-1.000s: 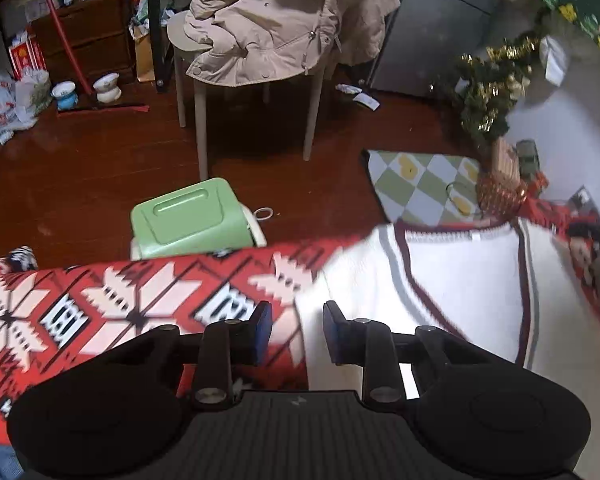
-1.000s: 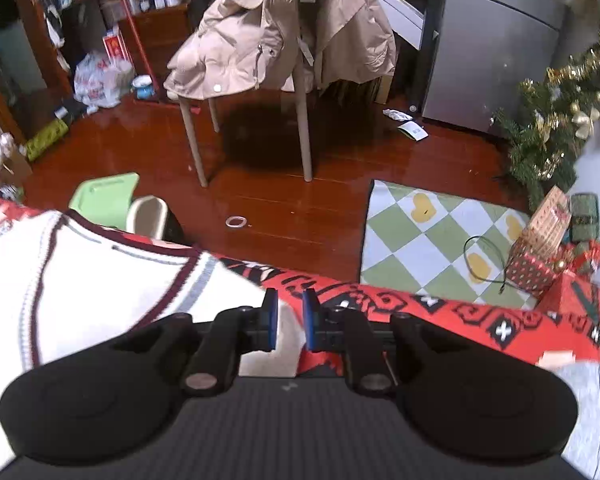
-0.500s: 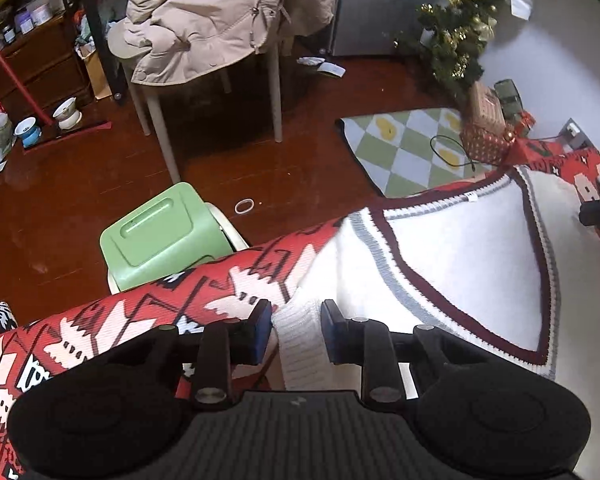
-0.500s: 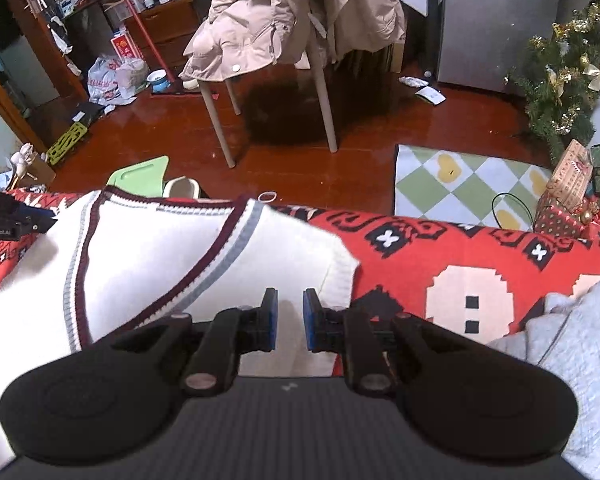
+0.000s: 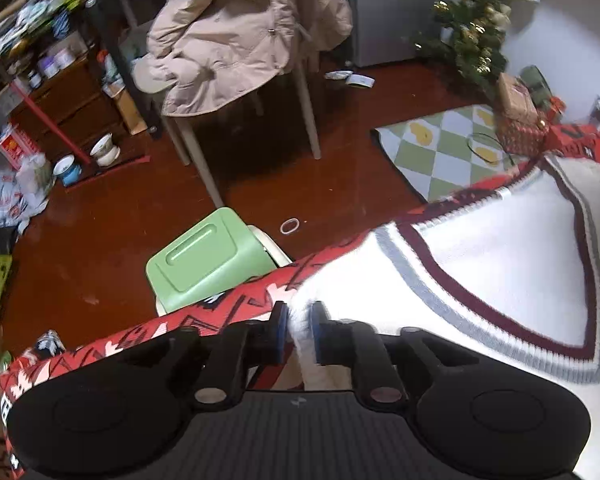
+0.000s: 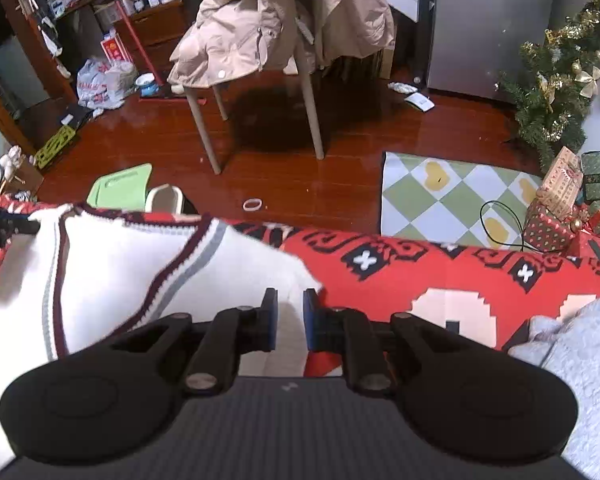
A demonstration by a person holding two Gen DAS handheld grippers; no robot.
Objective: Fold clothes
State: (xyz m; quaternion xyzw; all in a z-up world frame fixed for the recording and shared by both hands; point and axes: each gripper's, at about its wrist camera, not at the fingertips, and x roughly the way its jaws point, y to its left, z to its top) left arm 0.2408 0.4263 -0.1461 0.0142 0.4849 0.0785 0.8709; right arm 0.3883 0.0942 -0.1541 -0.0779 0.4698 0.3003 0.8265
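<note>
A cream knitted sweater [image 5: 500, 272] with ribbed maroon and grey trim is seen as soft, matt wool between the pads of the black matt plastic left tool [image 5: 298, 332]. Beneath it a red patterned woven blanket [image 6: 440, 272] is shown, flat and dull. Beyond the right tool [image 6: 288, 316] a dark red wooden floor [image 6: 300, 184] is seen polished and glossy. A beige padded jacket [image 6: 260, 28] looks smooth.

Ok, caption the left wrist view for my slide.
Left gripper pinching the white sweater's shoulder edge on the red patterned blanket.
</note>
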